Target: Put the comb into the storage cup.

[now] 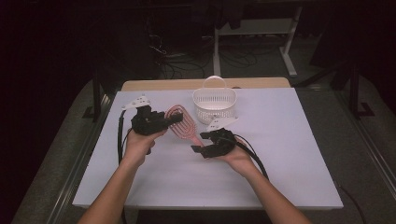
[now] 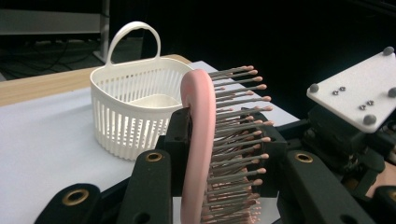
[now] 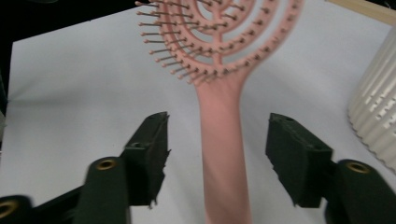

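Pink vented hairbrush (image 1: pixel 181 123) held above the white table (image 1: pixel 280 154), in front of the white slotted basket (image 1: pixel 214 105). Left gripper (image 2: pixel 219 149) clamped on the brush head, jaws pressing rim and bristle side, bristles pointing toward the right gripper (image 1: pixel 201 145). Right gripper's jaws wide apart, straddling the pink handle (image 3: pixel 223 154) without touching it, gripping nothing. Basket with its loop handle (image 2: pixel 133 39) standing upright on the table just behind the brush, near the far edge.

Left claw (image 1: pixel 175 119) clamped shut, pointing right; right claw (image 1: pixel 198 148) spread open, pointing left, forearms converging.
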Demonstrator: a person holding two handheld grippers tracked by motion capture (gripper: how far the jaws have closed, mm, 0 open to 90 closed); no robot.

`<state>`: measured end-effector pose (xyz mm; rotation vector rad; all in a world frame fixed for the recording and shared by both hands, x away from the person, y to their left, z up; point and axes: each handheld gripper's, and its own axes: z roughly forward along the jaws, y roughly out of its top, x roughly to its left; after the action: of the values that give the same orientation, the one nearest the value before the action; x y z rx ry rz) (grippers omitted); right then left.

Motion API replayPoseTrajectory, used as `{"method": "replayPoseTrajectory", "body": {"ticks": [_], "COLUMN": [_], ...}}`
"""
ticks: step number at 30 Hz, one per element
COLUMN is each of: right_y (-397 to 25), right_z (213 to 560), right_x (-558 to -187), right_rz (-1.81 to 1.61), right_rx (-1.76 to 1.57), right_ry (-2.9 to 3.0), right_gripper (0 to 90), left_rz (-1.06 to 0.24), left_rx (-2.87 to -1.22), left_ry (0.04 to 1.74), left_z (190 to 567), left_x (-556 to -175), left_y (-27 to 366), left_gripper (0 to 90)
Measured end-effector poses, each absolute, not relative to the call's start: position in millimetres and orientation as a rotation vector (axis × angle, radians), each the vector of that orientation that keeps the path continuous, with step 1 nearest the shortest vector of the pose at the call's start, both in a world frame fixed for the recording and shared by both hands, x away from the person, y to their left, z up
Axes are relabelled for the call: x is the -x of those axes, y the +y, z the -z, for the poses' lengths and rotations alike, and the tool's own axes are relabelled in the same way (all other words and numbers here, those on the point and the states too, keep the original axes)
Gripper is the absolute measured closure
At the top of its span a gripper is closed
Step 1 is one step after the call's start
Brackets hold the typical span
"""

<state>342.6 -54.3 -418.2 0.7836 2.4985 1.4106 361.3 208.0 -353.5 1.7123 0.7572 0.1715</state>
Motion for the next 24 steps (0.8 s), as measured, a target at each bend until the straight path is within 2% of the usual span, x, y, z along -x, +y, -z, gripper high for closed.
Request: {"method": "replayPoseTrajectory", "body": {"ticks": [9,13,19,24], "right_y": [-80,-96,-117,-129], "right_z": [417,419,425,429], "right_x": [-339,-336,-328,-322], "right_rz": [-1.401,-1.412,-1.377,-1.345], "right_rx": [-0.865,-0.909,-0.931,-0.939], "right_ry": [2.487,2.445,2.405,2.412], "right_gripper": [15.6,12.2,1.0,0.3], "left_rz": [-0.188,-0.191,-0.198,-0.206], "left_rx": [-1.696,-1.694,-1.690,-1.689], "left_ry": [0.759,0.755,0.754,0.753], "left_z": [349,347,345,343], "left_x": [-361,-360,-360,-360], "left_y": [215,217,218,219], "left_gripper": [66.0,66.1,66.1,66.1]}}
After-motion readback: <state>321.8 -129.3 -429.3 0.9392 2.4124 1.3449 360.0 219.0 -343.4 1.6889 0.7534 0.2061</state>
